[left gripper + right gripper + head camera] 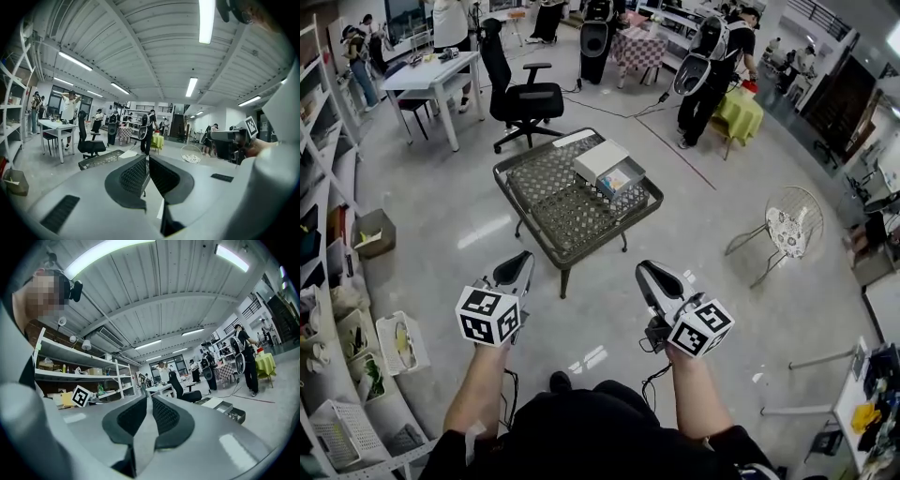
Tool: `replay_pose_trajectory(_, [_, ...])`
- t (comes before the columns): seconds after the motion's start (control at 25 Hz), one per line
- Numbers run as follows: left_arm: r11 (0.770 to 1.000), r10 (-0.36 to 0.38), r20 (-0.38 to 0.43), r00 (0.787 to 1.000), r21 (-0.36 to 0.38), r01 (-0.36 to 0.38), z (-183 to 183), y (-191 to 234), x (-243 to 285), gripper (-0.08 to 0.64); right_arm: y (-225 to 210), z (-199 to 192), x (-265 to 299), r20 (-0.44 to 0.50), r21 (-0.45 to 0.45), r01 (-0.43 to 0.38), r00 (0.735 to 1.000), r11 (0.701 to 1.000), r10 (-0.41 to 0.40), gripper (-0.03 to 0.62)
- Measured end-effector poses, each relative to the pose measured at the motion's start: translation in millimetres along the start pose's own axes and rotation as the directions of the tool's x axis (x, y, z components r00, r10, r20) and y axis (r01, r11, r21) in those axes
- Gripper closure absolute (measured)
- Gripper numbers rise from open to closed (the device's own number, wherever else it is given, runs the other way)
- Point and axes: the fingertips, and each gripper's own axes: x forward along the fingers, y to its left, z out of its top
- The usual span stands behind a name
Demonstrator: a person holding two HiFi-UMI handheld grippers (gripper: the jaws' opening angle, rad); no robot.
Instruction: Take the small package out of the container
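On a low dark mesh table (553,202) stands an open grey box, the container (636,172), with its white lid (600,159) lying beside it. A small colourful package (616,182) lies inside. Both grippers hover over the floor, well short of the table. My left gripper (523,259) (146,159) points toward the table with its jaws together and nothing between them. My right gripper (646,273) (148,399) shows a narrow gap between its pads, also with nothing in it. The right gripper view shows the container (226,407) far off at the right.
A black office chair (525,98) and a white desk (431,75) stand behind the table. A wire chair (792,227) is at the right. Shelves (328,281) with bins line the left wall. A cardboard box (375,232) sits on the floor. People stand at the back.
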Motion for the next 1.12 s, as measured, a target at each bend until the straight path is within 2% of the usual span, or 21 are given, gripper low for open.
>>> replay_pose_trajectory(0.28, [1.000,0.003,-0.006,1.000,-0.009,-0.003,3,27,18,0.532,-16,-5,35,-0.007,0.023,-0.010,1.000,1.000,0.010,0.541])
replay_pose_trajectory(0.52, [0.999,0.029,-0.032,0.999,-0.019,-0.030,2,55,44,0.532,-50,-12,73,-0.001,0.065,-0.028,1.000,0.997,0.028,0.541])
replay_pose_trajectory(0.72, [0.998,0.057,-0.065,0.996,-0.018,-0.059,7,77,90,0.532,-96,-15,111,-0.008,0.092,-0.044,0.999,0.995,0.045,0.541])
replay_pose_trajectory(0.88, [0.998,0.051,-0.087,0.995,-0.018,-0.053,19,84,144,0.532,-144,-12,141,-0.017,0.122,-0.055,0.998,0.991,0.057,0.541])
replay_pose_trajectory(1.12, [0.998,0.057,-0.097,0.994,-0.003,-0.057,48,95,215,0.533,-214,11,173,0.010,0.174,-0.073,0.997,0.982,0.073,0.541])
